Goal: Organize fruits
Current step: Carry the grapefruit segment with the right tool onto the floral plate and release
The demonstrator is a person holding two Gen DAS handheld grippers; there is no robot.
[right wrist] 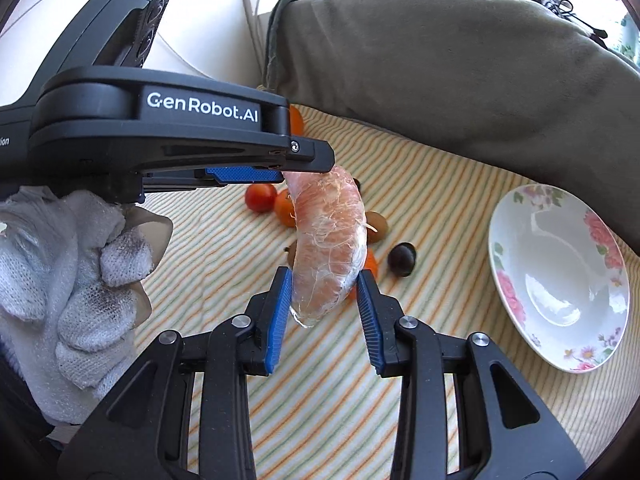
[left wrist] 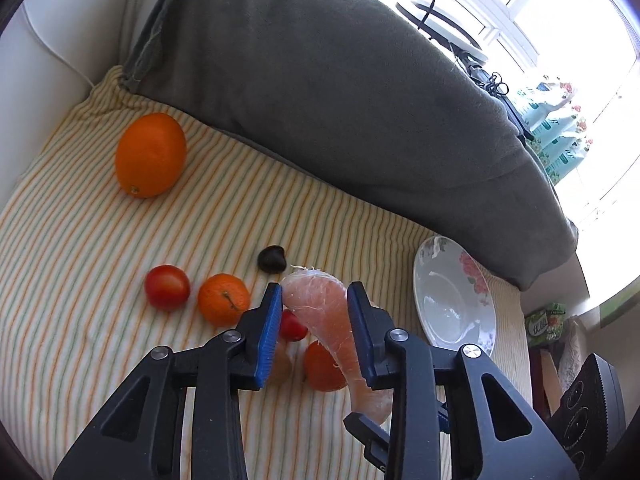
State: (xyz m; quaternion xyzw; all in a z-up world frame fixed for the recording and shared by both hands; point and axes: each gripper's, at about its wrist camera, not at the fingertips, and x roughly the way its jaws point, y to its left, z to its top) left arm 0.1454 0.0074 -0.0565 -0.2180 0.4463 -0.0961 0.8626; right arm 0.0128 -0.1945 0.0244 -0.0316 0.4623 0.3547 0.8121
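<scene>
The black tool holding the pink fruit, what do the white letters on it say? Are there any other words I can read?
"GenRobot.AI" stands on the side of the left tool in the right wrist view.
"ion" is a cut-off word at that picture's left edge, same tool.
The green packets and patterned bags carry print too blurred to read.

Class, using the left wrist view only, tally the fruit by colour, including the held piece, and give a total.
Orange: 3 (big orange, mandarin, half-hidden fruit)
Red: 2 (tomato, small tomato)
Pink: 1 (segment)
Dark: 1 (dark fruit)
Brown: 1 (brown fruit, mostly hidden)
Total: 8
</scene>
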